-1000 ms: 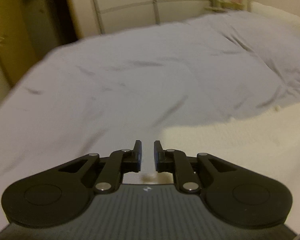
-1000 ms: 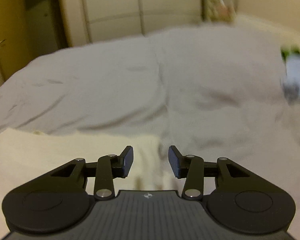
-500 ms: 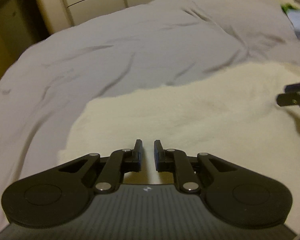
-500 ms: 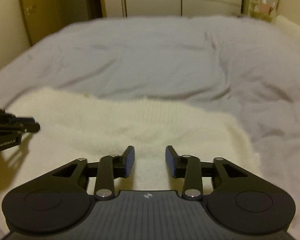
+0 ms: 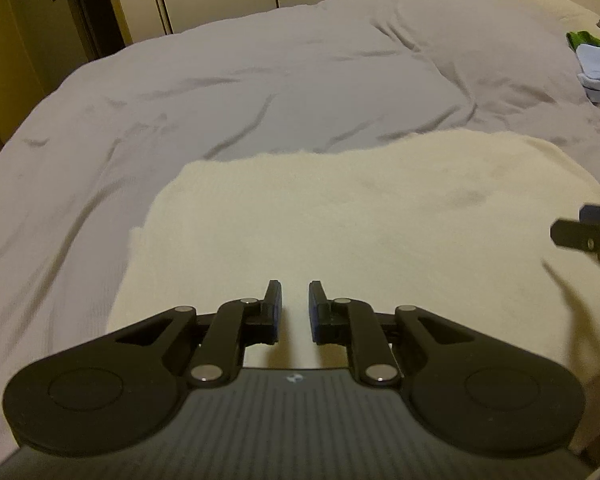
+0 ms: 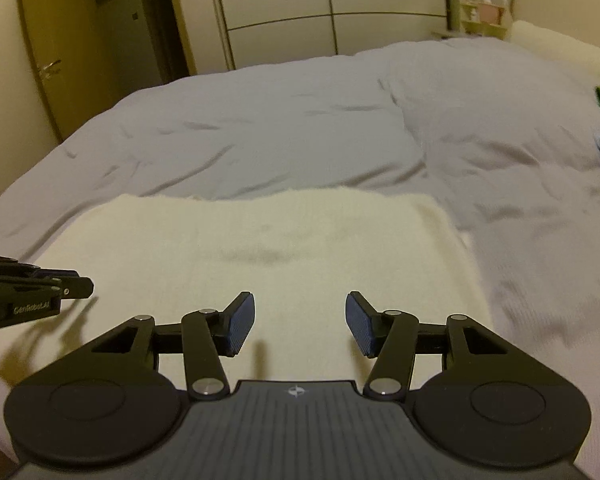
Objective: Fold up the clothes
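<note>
Sweater flat on grey bed w/ both tongs spread, wardrobe behind.

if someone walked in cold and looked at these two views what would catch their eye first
The cream knit garment lies spread flat on the near part of the grey bedcover, bright against it. Both grippers hang over it empty: the left gripper with a narrow gap, the right gripper spread wide. Far off at the bed's right edge sits a small heap of light blue cloth beside something green.
</note>
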`<state>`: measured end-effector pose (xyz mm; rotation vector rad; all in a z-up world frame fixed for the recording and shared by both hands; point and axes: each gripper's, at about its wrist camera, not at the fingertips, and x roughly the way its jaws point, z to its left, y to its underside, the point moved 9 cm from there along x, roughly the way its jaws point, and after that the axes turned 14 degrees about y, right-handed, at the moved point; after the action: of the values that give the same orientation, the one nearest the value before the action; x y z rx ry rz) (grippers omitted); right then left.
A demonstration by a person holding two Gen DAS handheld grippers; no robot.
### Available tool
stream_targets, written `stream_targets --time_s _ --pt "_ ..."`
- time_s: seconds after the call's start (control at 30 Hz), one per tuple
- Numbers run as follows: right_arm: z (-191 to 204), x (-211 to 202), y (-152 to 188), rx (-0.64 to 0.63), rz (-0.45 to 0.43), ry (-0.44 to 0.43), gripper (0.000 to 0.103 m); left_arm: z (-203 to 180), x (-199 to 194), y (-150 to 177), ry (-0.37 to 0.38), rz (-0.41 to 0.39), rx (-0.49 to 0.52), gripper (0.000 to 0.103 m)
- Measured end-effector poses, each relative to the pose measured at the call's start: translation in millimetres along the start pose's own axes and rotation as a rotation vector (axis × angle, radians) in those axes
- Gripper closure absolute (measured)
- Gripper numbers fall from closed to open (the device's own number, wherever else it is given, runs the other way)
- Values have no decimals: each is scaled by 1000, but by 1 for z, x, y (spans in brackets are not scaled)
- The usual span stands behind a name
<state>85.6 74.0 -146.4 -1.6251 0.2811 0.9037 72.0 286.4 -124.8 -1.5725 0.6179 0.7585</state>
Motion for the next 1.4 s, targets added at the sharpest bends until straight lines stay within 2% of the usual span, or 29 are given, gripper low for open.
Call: stream_targets --time_s 0.1,0.23,0.33,0.47,0.57,0.73,0.8,0.9,0.97,1.03,1.1,1.23,1.4 --pt "-8 -14 8 37 6 -2 50 -8 -9 2 8 -10 1 90" --pt "-14 -23 21 27 4 12 50 -20 -13 10 47 -30 17 90" --pt "-22 -17 46 -10 28 51 55 -14 -6 37 7 -18 30 89" --pt "-43 -37 64 28 13 67 55 14 -37 62 -19 -92 -23 89" --pt "-57 -50 73 72 2 71 55 40 -59 69 -76 -151 -61 89" --pt "-61 -44 89 62 30 103 59 61 -43 96 -121 -63 -124 88" --pt "-62 -54 86 85 13 100 59 52 -52 98 -141 -67 -96 89" --pt "-65 -66 80 100 -24 94 59 43 -59 96 -126 -96 -80 89" --pt "-68 -55 86 105 17 98 59 49 -50 101 -143 -71 -99 88" --pt "-80 -45 98 159 59 100 60 58 -45 108 -133 -54 -141 89" --pt "-91 -50 105 235 81 89 60 51 -51 105 -103 -61 -138 89" --pt "-112 -68 109 326 61 95 57 32 -65 95 -38 -83 -116 89" --pt "-123 -67 105 499 83 2 57 4 -74 79 53 -110 -86 89"
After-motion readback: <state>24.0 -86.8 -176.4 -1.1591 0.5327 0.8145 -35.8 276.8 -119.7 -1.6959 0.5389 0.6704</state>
